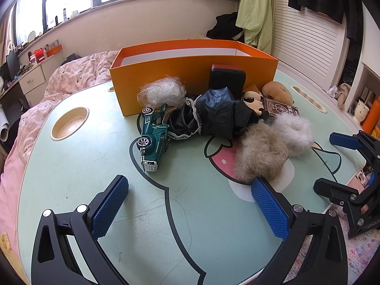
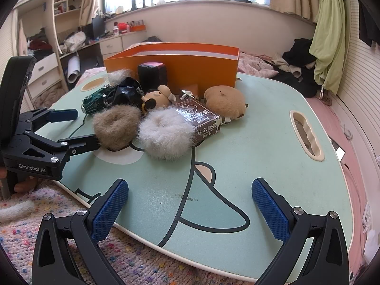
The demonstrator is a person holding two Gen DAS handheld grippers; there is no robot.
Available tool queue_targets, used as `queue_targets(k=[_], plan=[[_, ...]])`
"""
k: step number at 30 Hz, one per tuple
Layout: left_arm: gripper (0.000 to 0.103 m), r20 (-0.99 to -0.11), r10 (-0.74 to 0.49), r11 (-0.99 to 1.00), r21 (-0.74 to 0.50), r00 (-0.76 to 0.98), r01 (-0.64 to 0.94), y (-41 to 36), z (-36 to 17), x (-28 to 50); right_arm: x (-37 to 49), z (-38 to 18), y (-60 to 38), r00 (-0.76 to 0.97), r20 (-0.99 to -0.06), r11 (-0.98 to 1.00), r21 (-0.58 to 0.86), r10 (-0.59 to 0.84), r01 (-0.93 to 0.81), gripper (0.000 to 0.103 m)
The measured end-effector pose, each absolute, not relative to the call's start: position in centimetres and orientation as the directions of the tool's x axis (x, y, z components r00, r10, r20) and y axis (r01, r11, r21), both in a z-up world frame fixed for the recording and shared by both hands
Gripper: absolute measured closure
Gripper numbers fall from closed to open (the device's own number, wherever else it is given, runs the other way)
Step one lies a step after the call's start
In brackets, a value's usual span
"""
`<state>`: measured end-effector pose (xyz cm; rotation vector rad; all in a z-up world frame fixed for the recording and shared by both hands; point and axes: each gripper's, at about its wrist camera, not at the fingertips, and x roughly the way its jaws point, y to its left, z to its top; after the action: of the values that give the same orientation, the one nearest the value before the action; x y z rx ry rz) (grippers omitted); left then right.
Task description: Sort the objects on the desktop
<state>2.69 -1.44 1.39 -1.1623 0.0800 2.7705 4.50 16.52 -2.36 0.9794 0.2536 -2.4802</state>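
Note:
An orange box point(image 1: 190, 71) point(image 2: 185, 68) stands open at the far side of the pale green table point(image 1: 95, 178) point(image 2: 249, 142). In front of it lies a pile: a green toy car point(image 1: 153, 140) point(image 2: 95, 99), black lace-trimmed cloth point(image 1: 211, 116), a clear plastic wad point(image 1: 163, 92), a black block point(image 1: 226, 77) point(image 2: 152, 73), a cartoon figure point(image 2: 158, 98), a brown card box point(image 2: 201, 118), a tan plush point(image 2: 224, 102), a brown fur scrunchie point(image 1: 261, 156) point(image 2: 116, 125) and a white one point(image 1: 294, 130) point(image 2: 166, 137). My left gripper point(image 1: 190, 204) point(image 2: 78, 128) is open, its right pad beside the brown scrunchie. My right gripper point(image 2: 190, 204) point(image 1: 332, 163) is open and empty.
A bed with pink bedding point(image 1: 78, 71) lies behind the table. A round cup recess point(image 1: 70, 123) and a long slot point(image 2: 306, 135) are set in the table top. A knitted rug point(image 2: 35, 225) lies at the table's near edge.

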Motion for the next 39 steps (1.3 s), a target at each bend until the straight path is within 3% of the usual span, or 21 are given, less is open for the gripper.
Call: queue_targets(k=[13, 21, 27, 30, 32, 34, 39], plan=[[0.0, -0.709, 0.118, -0.988, -0.013, -0.696, -0.155, -1.3, 1.4, 3.1, 4.5, -2.4, 16.6, -0.641, -0.683, -0.878, -0.002, -0.349, 0.479, 0.0], [0.0, -0.634, 0.268, -0.96, -0.114, -0.725, -0.256, -1.2, 3.5, 4.6, 4.5, -2.4, 16.6, -0.642, -0.683, -0.878, -0.002, -0.349, 0.479, 0.0], [0.001, -0.666, 0.331, -0.931, -0.116, -0.668, -0.346, 1.9, 4.1, 2.7, 4.5, -2.4, 16.6, -0.642, -0.682, -0.878, -0.001, -0.35, 0.48, 0.0], [0.018, -0.705, 0.332, -0.925, -0.113, -0.627, -0.362, 3.2, 3.4, 1.1, 4.5, -2.4, 16.6, -0.642, -0.682, -0.878, -0.001, -0.35, 0.48, 0.0], [0.049, -0.723, 0.326, -0.926, -0.113, -0.609, -0.361, 3.6, 3.0, 0.5, 4.5, -2.4, 16.6, -0.642, -0.682, -0.878, -0.001, -0.35, 0.479, 0.0], [0.065, -0.731, 0.338, -0.921, -0.128, -0.593, -0.367, 3.5, 2.6, 0.5, 4.6, -2.4, 16.6, -0.643, -0.682, -0.878, -0.001, -0.35, 0.48, 0.0], [0.065, -0.684, 0.378, -0.911, -0.154, -0.624, -0.383, 1.9, 2.9, 2.8, 4.6, -2.4, 16.6, -0.643, -0.681, -0.878, 0.0, -0.35, 0.478, 0.0]])
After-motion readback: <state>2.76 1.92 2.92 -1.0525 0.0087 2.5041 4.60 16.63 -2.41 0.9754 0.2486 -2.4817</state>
